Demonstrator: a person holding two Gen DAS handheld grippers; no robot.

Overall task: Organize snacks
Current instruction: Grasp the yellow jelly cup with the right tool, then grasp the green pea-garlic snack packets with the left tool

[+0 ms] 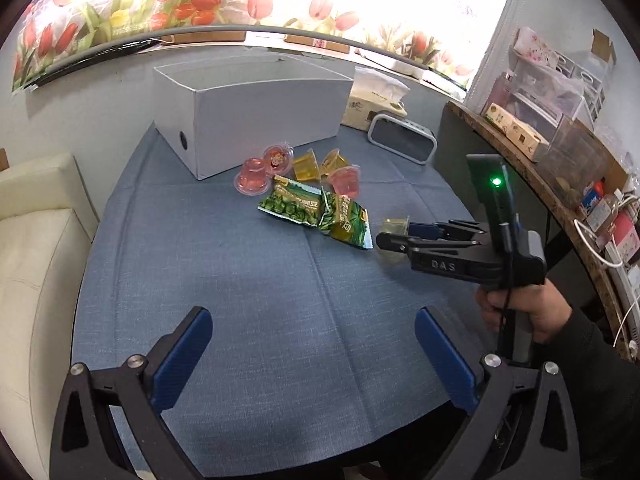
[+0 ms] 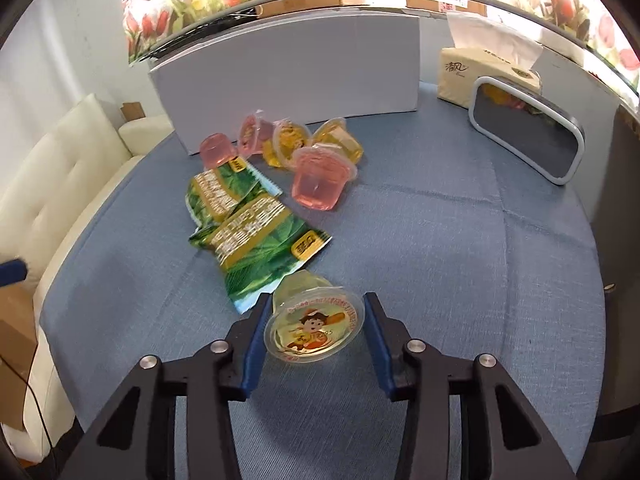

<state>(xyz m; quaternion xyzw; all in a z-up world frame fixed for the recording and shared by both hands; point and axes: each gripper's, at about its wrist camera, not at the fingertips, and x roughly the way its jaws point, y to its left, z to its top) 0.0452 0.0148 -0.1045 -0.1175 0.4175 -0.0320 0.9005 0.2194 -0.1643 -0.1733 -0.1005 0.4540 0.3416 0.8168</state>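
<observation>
A yellow jelly cup (image 2: 314, 326) lies on its side between the fingers of my right gripper (image 2: 316, 320); the blue pads sit at both sides of its lid, closed on it. In the left wrist view the right gripper (image 1: 394, 236) is at that cup (image 1: 394, 224). Two green snack packets (image 2: 256, 240) lie just beyond it. Pink and yellow jelly cups (image 2: 320, 180) cluster in front of a white open box (image 2: 288, 68). My left gripper (image 1: 314, 352) is open and empty over bare blue cloth, near the front of the table.
A tissue box (image 2: 480, 76) and a grey-rimmed clock (image 2: 528, 136) stand at the back right. A cream sofa (image 1: 28, 260) is on the left. A cluttered wooden shelf (image 1: 560, 160) runs along the right.
</observation>
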